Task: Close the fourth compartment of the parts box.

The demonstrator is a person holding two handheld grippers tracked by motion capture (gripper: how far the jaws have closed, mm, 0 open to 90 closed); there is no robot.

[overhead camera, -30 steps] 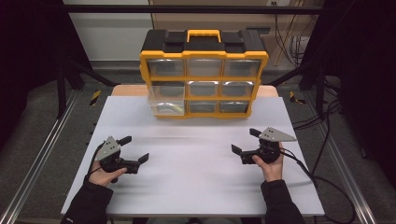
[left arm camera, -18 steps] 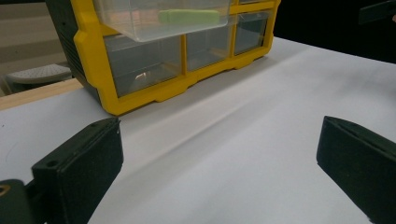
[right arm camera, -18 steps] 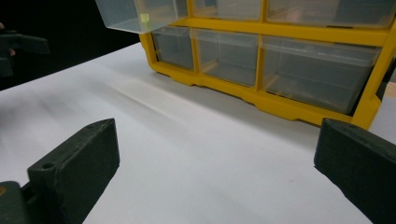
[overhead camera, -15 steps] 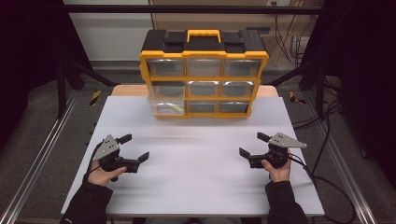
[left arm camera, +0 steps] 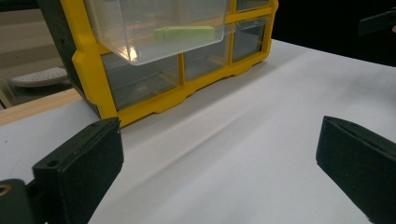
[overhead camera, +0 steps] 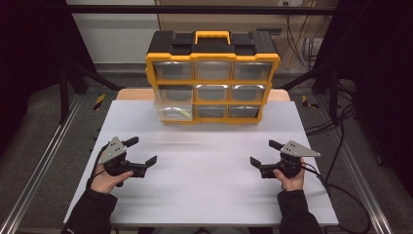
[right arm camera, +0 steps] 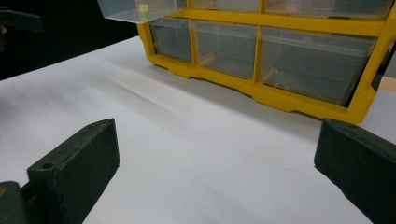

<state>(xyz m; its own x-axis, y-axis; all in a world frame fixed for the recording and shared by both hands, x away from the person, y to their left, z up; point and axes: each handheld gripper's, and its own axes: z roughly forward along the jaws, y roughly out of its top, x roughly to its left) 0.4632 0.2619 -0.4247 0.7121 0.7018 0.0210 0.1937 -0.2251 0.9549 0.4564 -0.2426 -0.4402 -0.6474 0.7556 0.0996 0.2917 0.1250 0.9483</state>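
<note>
My right gripper has drawn nearer; both grippers gape empty, left gripper unmoved. Far organizer's left drawer juts open, holding a green piece.

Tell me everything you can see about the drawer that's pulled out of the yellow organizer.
The pulled-out drawer is clear plastic and sits in the left column, middle row of the yellow and black organizer, at the far side of the white table. It juts forward past the frame, level, while the other drawers sit flush. Through its wall, a pale green, elongated item lies inside; what it is cannot be told. Nothing but the organizer touches the drawer.
</note>
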